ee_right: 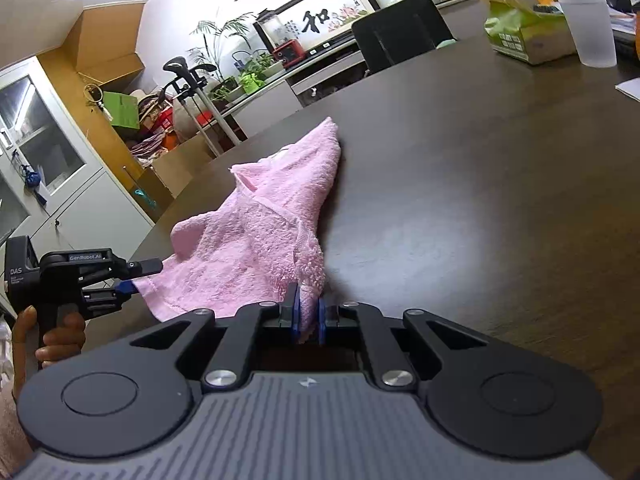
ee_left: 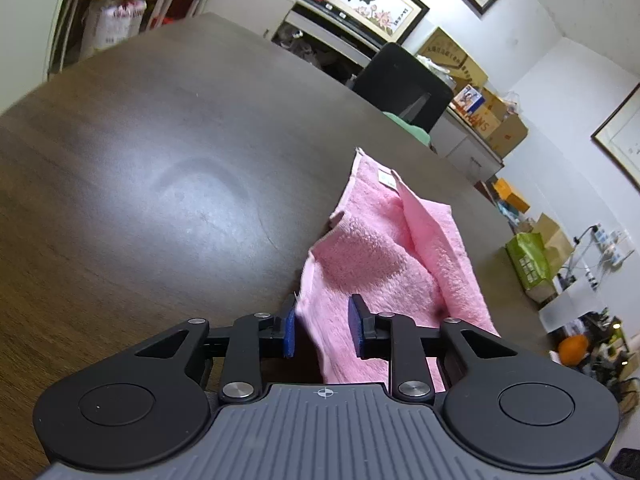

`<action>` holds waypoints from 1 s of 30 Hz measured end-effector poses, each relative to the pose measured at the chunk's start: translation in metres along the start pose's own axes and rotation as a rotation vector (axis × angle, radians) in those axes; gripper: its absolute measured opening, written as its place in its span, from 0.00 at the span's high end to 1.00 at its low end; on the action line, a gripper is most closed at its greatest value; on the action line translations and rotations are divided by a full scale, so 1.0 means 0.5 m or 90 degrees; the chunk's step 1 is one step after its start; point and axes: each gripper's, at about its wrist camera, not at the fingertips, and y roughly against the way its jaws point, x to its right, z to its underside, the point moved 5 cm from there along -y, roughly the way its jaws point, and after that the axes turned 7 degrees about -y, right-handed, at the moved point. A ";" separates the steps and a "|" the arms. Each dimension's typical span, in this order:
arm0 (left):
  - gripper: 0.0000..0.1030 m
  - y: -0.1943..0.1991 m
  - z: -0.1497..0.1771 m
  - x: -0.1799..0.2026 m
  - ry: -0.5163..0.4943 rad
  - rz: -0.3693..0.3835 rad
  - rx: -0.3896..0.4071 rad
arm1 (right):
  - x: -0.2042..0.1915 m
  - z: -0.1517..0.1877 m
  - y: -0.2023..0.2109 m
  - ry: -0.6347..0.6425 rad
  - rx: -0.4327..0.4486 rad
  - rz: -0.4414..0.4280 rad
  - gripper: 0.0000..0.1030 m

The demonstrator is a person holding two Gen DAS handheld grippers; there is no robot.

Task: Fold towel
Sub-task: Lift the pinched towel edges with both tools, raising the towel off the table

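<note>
Plain pink towel (ee_right: 256, 240) on a dark brown wood-grain desk (ee_right: 480, 200); black grippers with blue pads; a green patterned bag (ee_left: 528, 260) behind.

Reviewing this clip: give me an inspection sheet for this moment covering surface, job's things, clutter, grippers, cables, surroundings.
Surface: dark wood table, glare patches.
Job's things: pink towel, rumpled, near edge lifted, far end resting on the table.
Clutter: green tissue box and translucent cup at the far right.
Grippers: right gripper shut on a towel corner; left gripper has towel between its pads, and in the right wrist view it pinches the towel's other corner.
Cables: wires by a power strip, off the table.
Surroundings: black chair, framed calligraphy, plants, cardboard boxes.
</note>
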 end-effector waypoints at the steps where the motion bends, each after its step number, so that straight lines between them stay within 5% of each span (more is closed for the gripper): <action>1: 0.96 -0.002 -0.001 0.005 -0.012 0.001 0.003 | -0.001 0.000 0.000 -0.001 0.001 -0.001 0.91; 6: 0.97 0.007 -0.002 0.015 -0.027 -0.008 0.006 | -0.022 -0.007 0.015 0.014 0.026 -0.012 0.91; 21: 0.96 0.253 -0.006 0.082 -0.045 0.118 0.167 | -0.080 -0.062 0.229 0.042 0.265 -0.152 0.92; 26: 0.96 0.231 -0.066 0.129 -0.049 0.099 0.175 | -0.111 -0.151 0.214 0.035 0.279 -0.173 0.92; 30: 0.96 0.139 -0.190 0.155 -0.026 0.071 0.155 | -0.129 -0.290 0.131 0.025 0.275 -0.134 0.92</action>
